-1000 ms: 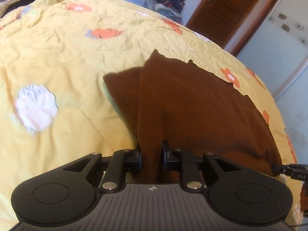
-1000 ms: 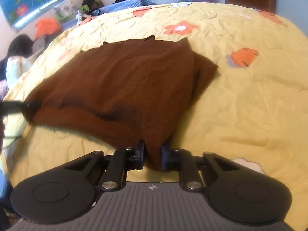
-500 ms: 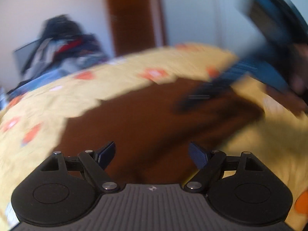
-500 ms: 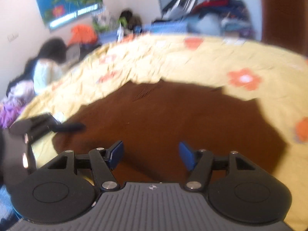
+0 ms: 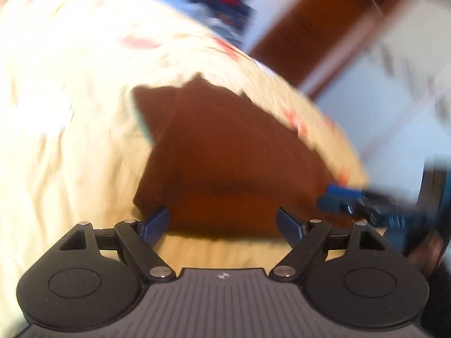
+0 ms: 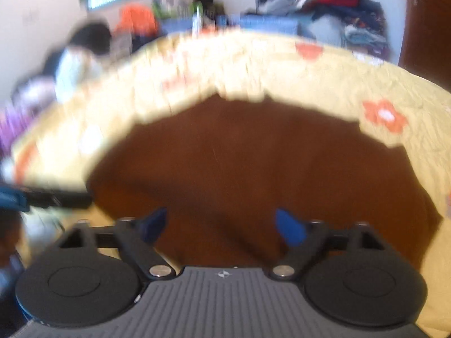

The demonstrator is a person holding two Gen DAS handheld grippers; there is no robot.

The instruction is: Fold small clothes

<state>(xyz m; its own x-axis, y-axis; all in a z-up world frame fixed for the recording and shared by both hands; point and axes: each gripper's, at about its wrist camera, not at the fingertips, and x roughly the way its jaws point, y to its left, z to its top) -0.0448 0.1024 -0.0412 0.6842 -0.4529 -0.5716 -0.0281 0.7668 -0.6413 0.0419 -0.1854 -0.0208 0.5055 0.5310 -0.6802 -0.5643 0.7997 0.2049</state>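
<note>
Cloth (image 5: pixel 231 163), brown, lies folded on the bed (image 5: pixel 70 140); left hand-held gripper (image 5: pixel 222 225) and right hand-held gripper (image 6: pixel 221 225) both spread, holding nothing.

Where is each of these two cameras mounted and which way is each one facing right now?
Left wrist: on the left gripper, jaws open, facing the brown garment on the yellow floral bedsheet; the right gripper shows at right.
Right wrist: on the right gripper, jaws open, facing the same garment; the left gripper shows at left.
Shared: garment, bedsheet, both blurred.
</note>
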